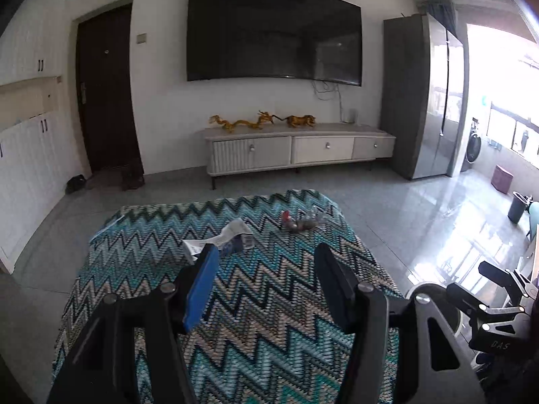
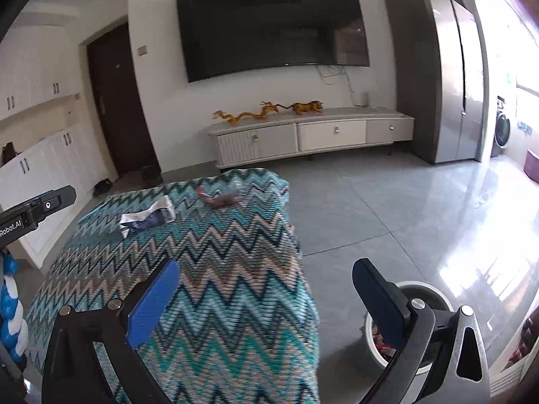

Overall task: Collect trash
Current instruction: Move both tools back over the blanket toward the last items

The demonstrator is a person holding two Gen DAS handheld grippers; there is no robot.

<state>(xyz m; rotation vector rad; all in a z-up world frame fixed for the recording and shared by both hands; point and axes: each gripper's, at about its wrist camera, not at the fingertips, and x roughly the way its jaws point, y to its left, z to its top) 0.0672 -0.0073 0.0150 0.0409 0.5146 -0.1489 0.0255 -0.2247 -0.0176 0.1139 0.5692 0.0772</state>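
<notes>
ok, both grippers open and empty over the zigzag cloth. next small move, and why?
Probably ease the left gripper forward to the crumpled white-and-blue wrapper: it lies just past its open fingers, nearer than the clear plastic wrapper. The bin sits beside the right gripper.

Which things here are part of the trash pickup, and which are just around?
Job:
crumpled paper wrapper
clear plastic wrapper
white bin
left gripper, open
right gripper, open

Bystanders:
zigzag cloth
TV
dragon figurine
shoes

"Robot.AI" printed white on the left claw (image 2: 37,210) body. "DAS" on the right claw (image 1: 498,306) housing. Nothing else legible.
</notes>
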